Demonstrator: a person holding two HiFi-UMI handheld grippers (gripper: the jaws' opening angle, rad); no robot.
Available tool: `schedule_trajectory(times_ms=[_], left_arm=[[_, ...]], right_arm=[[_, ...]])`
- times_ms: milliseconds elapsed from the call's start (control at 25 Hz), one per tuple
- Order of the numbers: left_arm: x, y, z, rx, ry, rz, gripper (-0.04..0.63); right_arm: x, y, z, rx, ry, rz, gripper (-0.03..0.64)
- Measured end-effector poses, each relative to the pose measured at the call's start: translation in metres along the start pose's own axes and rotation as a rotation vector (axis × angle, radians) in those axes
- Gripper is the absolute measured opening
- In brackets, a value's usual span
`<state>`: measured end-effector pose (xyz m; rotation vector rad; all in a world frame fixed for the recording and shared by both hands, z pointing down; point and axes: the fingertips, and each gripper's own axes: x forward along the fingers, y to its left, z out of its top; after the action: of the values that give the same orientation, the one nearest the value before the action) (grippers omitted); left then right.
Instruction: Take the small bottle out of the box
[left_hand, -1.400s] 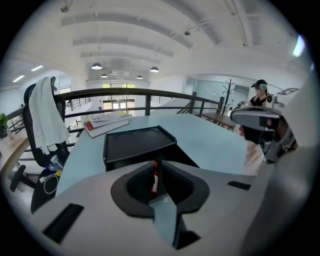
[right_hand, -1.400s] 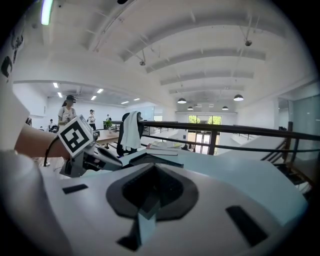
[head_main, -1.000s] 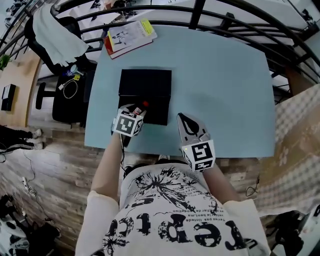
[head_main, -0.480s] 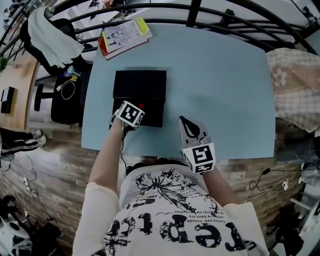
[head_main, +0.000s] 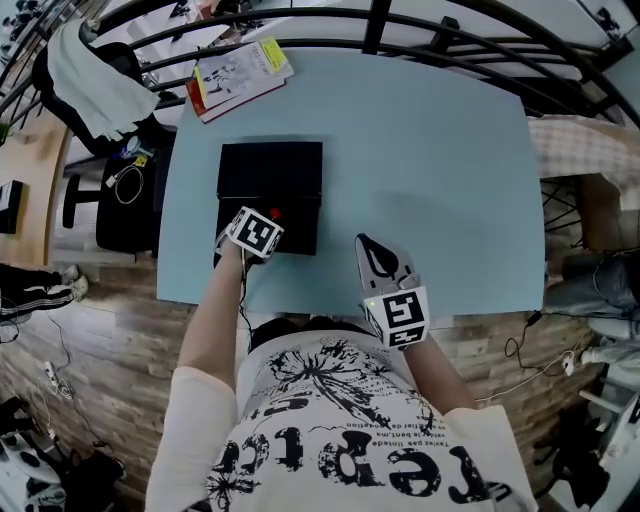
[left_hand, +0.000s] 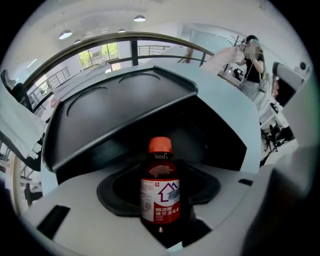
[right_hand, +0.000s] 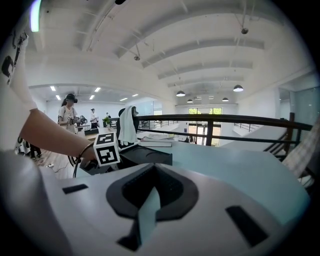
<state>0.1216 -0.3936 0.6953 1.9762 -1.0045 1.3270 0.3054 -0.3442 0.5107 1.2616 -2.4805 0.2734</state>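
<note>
A light blue tabletop (head_main: 430, 170) carries a black rectangular box (head_main: 270, 170) with its lid raised at the far side. A stack of books (head_main: 238, 72) lies at the tabletop's far left corner, well apart from the box. The left hand-held gripper (head_main: 268, 218) reaches over the box's near part; its jaws are opening and stand spread, with a small brown bottle with an orange-red cap and a red-and-white label (left_hand: 160, 192) upright between them, and the pads are not pressing on it. The bottle is in the box's near part, in front of the lid. The right hand-held gripper (head_main: 366, 243) rests near the tabletop's front edge, jaws pressed together on nothing.
</note>
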Motion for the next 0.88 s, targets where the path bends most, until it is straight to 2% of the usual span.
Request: schedule_trajectory(times_ms=[120,280,440,880], left_arm=[[-0.005,0.003,0.001,0.007,-0.022,0.013,0.232],[-0.027,-0.008,0.013,-0.056,-0.116,-0.035,0.232],[-0.056,-0.011,0.02,-0.013,-0.23,0.001,0.232],[-0.195,-0.022,0.053,0.106,-0.638,-0.022,0.232]], right_arm=[[-0.001,0.008,0.002,-0.011,0.004,0.008,0.011],[-0.004,0.013,0.004,-0.012,0.006,0.004,0.011],[-0.005,0.026,0.01,0.0,-0.005,-0.002,0.011],[0.001,0.057,0.075,-0.022,-0.1,-0.074,0.011]])
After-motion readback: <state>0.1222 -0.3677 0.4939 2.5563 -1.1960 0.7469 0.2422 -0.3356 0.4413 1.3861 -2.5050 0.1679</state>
